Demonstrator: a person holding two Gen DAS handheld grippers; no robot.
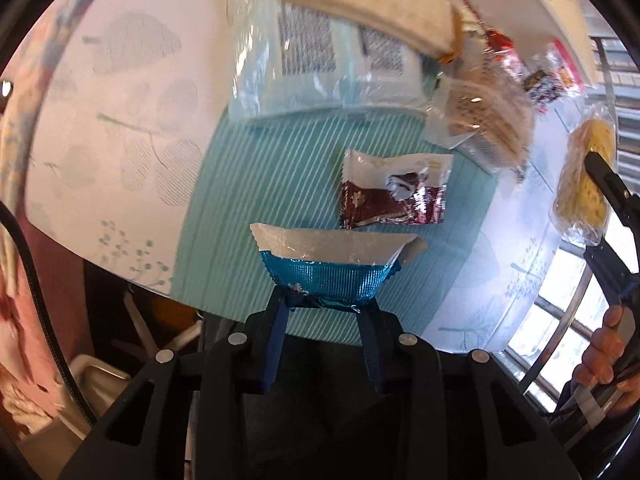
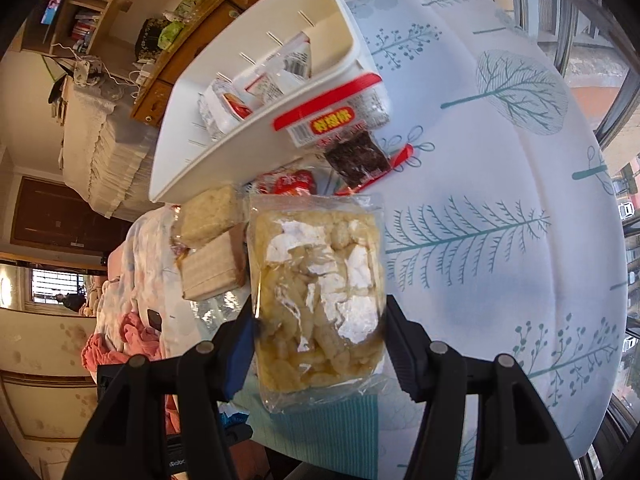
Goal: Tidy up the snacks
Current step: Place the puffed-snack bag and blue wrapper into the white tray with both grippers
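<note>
Left tongs [image 1: 326,300]: clenched on the near end of a blue foil pack [image 1: 326,280]; the pack's white sealed edge points away from the camera, and the pack is held above the teal mat [image 1: 248,184].
Right tongs [image 2: 320,320]: grasping a clear bag of pale yellow crisps [image 2: 316,300] by its two long sides, lifted off the tabletop [image 2: 500,200]. In the left view the same bag [image 1: 584,176] hangs at the right edge, and a hand [image 1: 604,356] grips the handle below it.
Brown pack [image 1: 394,196]: lies flat on the teal mat, just beyond the blue foil pack, apart from it.
White bin [image 2: 256,92]: stands tilted in view on the tabletop beyond the crisps; several red-and-white packs [image 2: 264,88] sit inside it.
Beside the bin: a red-banded packet [image 2: 332,120] lies at its near corner, a dark packet [image 2: 356,160] just below that on the tree-print cloth.
Wafer bars [image 2: 208,248]: two pale wrapped blocks, left of the crisps, near the bin's front wall.
Large clear bag [image 1: 288,52]: lies at the far end of the teal mat, printed label up.
</note>
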